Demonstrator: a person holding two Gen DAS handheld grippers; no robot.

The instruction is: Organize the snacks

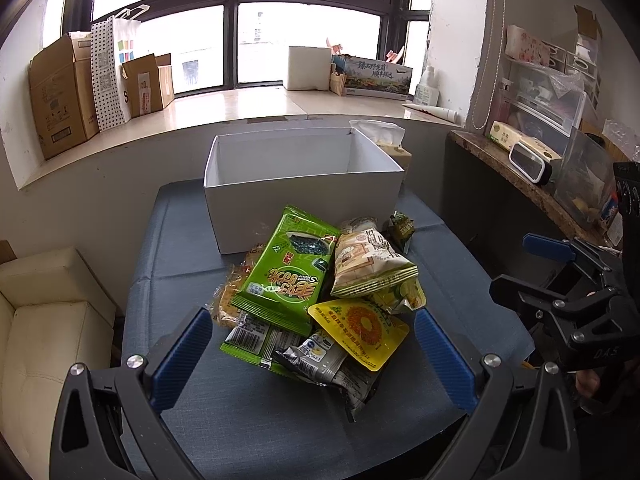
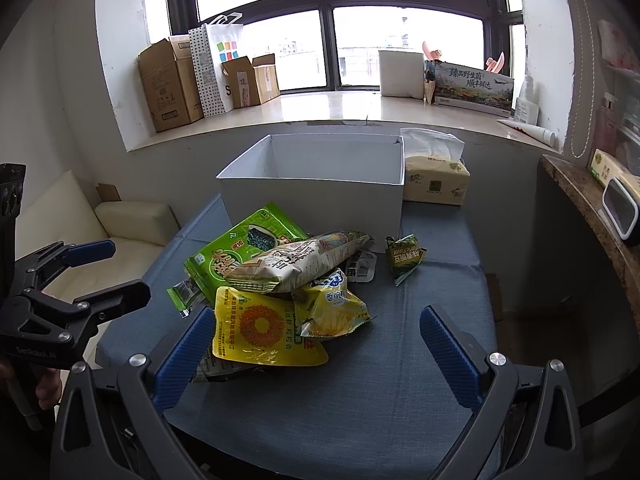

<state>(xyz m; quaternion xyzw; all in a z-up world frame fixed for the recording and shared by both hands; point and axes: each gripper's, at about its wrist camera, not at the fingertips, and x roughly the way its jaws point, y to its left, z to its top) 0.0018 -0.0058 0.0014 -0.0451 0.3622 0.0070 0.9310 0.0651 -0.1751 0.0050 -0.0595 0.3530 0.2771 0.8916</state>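
A pile of snack packets lies on the blue-covered table (image 1: 248,420). It includes a green seaweed pack (image 1: 288,268) (image 2: 236,256), a beige bag (image 1: 368,260) (image 2: 296,264) and a yellow sunflower-seed pouch (image 1: 360,332) (image 2: 260,328). A small green packet (image 1: 402,228) (image 2: 404,258) lies apart on the right. Behind them stands an open white box (image 1: 296,216) (image 2: 320,200) with nothing visible inside. My left gripper (image 1: 314,356) (image 2: 116,270) is open, above the pile's near edge. My right gripper (image 2: 318,344) (image 1: 528,268) is open, just right of the pile, holding nothing.
A tissue pack (image 2: 436,180) sits right of the box. A cream sofa (image 1: 44,320) is at the table's left and a stone counter (image 1: 500,168) with clutter at its right. Cardboard boxes (image 2: 168,84) line the window sill behind.
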